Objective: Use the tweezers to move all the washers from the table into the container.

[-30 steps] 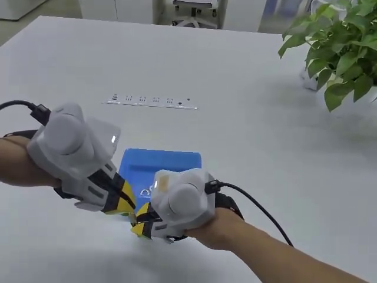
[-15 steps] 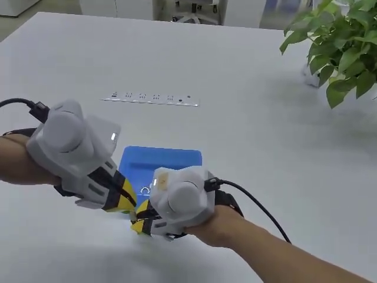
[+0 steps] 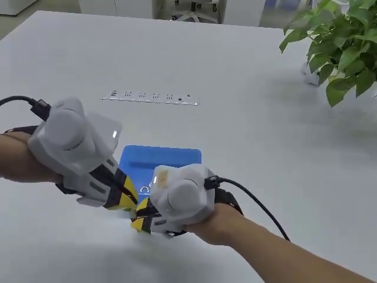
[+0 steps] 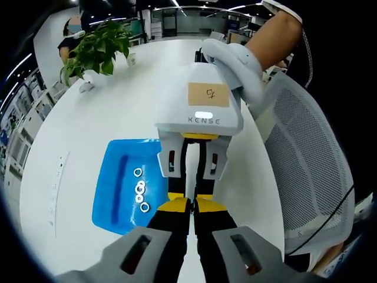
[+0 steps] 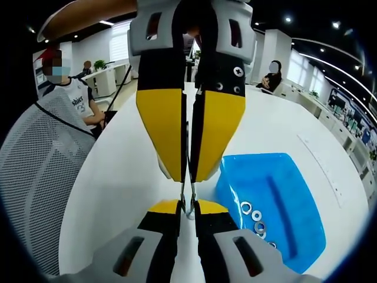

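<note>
The blue container [image 3: 171, 158] rests on the white table [image 3: 247, 135] at lower centre of the head view, and the two grippers meet tip to tip just at its near edge. In the left gripper view the left gripper [image 4: 192, 205] rises from the bottom and faces the right gripper, which comes down from the top. The table edge runs along the right of that frame, with a mesh chair [image 4: 318, 177] just beyond it. In the right gripper view the right gripper [image 5: 188, 207] points up at the left gripper. The left jaws are pressed together on the thin metal tweezers [image 5: 186, 187], whose tips reach down between the right jaw tips. The right jaws stand nearly together, but it cannot be determined whether they clamp the tweezers. The washers [image 4: 140, 190] lie in a loose row inside the container, left of the jaws in the left gripper view. The head view adds the open room. Bare table extends from the container's far edge to a power strip [image 3: 150, 98], and a potted plant [image 3: 341, 41] stands well apart at upper right.
</note>
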